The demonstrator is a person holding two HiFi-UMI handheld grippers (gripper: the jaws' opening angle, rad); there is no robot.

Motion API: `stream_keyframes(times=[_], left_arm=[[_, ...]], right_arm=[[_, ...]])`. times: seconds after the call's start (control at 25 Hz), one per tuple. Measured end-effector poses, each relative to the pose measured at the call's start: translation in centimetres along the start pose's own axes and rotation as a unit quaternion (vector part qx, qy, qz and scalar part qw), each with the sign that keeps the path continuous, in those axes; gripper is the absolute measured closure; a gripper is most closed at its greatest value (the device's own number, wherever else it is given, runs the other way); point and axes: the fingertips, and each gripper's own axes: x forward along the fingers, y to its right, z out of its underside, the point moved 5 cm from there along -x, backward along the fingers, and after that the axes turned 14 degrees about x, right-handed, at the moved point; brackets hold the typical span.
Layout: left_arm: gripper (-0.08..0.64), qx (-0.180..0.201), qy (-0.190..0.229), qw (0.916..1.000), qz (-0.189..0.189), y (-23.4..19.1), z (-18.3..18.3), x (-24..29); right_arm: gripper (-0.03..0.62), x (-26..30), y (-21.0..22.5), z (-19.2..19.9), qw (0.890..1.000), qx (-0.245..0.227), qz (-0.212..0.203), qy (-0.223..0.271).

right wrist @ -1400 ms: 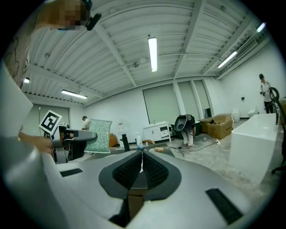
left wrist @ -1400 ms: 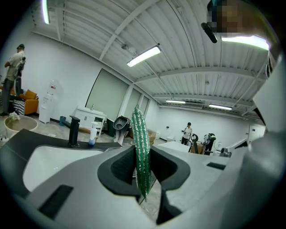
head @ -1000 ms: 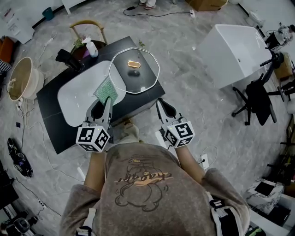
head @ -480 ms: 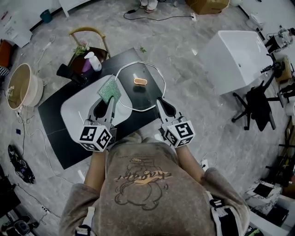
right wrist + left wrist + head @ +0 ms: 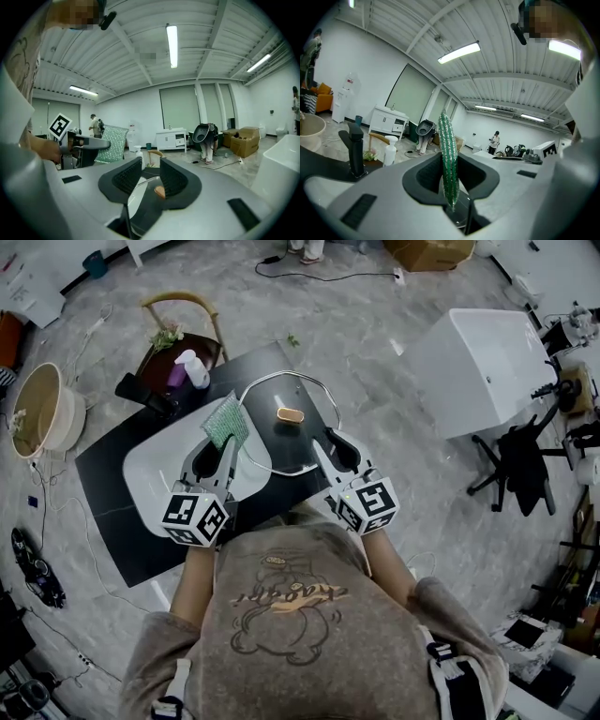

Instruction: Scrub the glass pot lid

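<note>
The glass pot lid [image 5: 272,444] lies on the far right part of the black tabletop [image 5: 117,512]. Its left edge reaches over the right end of the white basin [image 5: 150,460], and its tan knob [image 5: 289,412] is turned up. The lid is round, so it has no long axis of its own. Only the knob is oblong, and it runs from left to right as the person sees it. The right gripper [image 5: 335,444] is at the near right rim of the lid. Its jaws have just been opening and stand a little apart, with the thin rim between them, and the pads do not seem to press on it. The left gripper [image 5: 216,448] is closed on a green scrubbing pad [image 5: 226,420], which stands on its edge and points forward out of the jaws. From this pad the glass lies just to the right. The pad's far end is at the lid's left rim, but I cannot tell if they touch. In my judgement the coming move is a short sweep of the left gripper to the right, with the pad turned flat onto the glass.
</note>
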Motion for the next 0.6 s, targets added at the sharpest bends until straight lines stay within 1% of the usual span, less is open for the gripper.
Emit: stream_keyframes(times=[0.04, 0.16, 0.2, 0.36, 0.44, 0.6], left_arm=[[0.474, -0.001, 0.0, 1.0, -0.003, -0.2, 0.0, 0.2], [0.474, -0.006, -0.001, 0.9999, -0.012, -0.3, 0.1, 0.7], [0.474, -0.006, -0.002, 0.9999, -0.014, -0.3, 0.1, 0.9], [0.474, -0.007, -0.004, 0.9997, -0.022, -0.5, 0.0, 1.5], [0.474, -0.009, -0.004, 0.9997, -0.024, -0.7, 0.2, 1.8], [0.474, -0.01, -0.006, 0.9995, -0.03, -1.0, 0.4, 2.5]], right_arm=[[0.453, 0.4, 0.1, 0.0, 1.0, 0.001, -0.009, -0.006], [0.351, 1.6, 0.6, 0.2, 0.999, -0.001, -0.037, -0.029], [0.326, 2.0, 0.8, 0.3, 0.998, -0.003, -0.046, -0.037], [0.293, 4.1, 1.3, 1.0, 0.994, -0.017, -0.077, -0.074], [0.291, 5.2, 1.7, 1.5, 0.992, -0.029, -0.086, -0.091], [0.291, 7.5, 2.9, 3.2, 0.986, -0.037, -0.103, -0.126]])
